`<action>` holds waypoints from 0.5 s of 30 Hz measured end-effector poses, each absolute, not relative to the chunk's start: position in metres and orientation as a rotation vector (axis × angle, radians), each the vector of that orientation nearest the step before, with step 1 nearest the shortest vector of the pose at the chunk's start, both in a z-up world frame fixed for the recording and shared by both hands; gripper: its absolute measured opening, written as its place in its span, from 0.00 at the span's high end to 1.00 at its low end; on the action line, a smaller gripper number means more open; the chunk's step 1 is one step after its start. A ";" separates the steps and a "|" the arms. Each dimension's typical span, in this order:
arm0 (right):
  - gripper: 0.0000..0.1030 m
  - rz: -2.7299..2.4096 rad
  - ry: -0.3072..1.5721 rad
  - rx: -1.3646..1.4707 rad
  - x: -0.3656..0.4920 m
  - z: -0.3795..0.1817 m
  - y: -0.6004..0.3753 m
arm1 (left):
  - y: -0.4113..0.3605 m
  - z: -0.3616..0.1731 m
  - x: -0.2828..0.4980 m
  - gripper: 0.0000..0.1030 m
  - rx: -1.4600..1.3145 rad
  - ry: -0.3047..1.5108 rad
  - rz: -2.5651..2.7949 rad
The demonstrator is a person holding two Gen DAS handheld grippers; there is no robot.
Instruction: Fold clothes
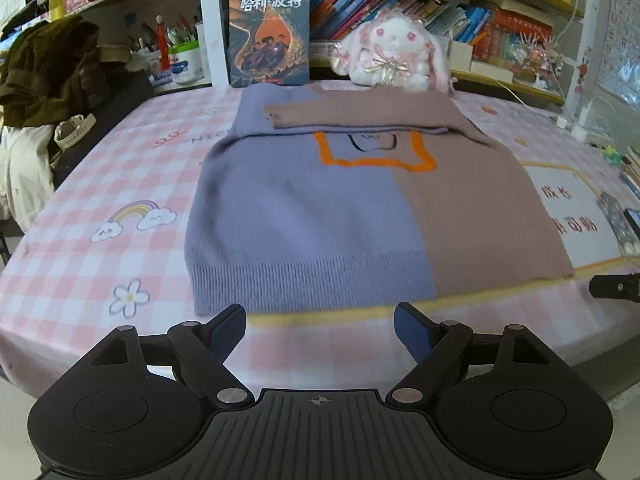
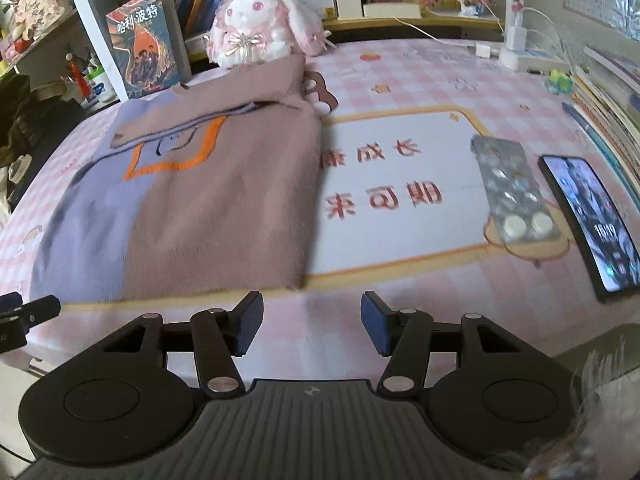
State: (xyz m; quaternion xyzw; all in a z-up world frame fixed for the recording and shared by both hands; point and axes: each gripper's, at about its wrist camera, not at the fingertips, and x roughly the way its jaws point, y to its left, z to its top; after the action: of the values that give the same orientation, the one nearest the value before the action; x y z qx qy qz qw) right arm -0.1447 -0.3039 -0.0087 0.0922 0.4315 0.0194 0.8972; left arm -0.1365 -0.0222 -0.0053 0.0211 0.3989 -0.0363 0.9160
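Note:
A knitted sweater (image 1: 320, 216), half lilac and half dusty pink with an orange square outline on the chest, lies flat on the pink checked tablecloth (image 1: 100, 184). Both sleeves are folded across its upper part. Its ribbed hem faces me. My left gripper (image 1: 320, 330) is open just in front of the hem, holding nothing. In the right wrist view the sweater (image 2: 208, 200) fills the left half. My right gripper (image 2: 311, 322) is open near the table's front edge, just right of the sweater's pink corner, and is empty. The right gripper's tip (image 1: 616, 287) shows at the left view's right edge.
A plush bunny (image 1: 394, 54) and an upright book (image 1: 269, 32) stand behind the sweater, with bookshelves behind. Right of the sweater lie a blister pack (image 2: 514, 190), a phone (image 2: 588, 220) and stacked books (image 2: 608, 92). Dark clothing (image 1: 48, 68) is heaped at the far left.

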 end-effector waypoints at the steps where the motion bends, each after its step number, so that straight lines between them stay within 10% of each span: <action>1: 0.49 0.043 0.895 0.192 -0.146 -0.009 -0.304 | -0.023 -0.005 -0.140 0.19 0.044 0.822 -0.074; 15: 0.45 0.066 0.913 0.206 -0.163 -0.013 -0.301 | 0.000 -0.007 -0.146 0.19 -0.006 0.850 0.006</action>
State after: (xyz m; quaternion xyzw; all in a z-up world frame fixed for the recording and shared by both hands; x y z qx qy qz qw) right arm -0.1631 -0.3010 -0.0129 0.0992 0.4398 0.0316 0.8920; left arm -0.1462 -0.0005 -0.0066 -0.0027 0.4124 0.0029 0.9110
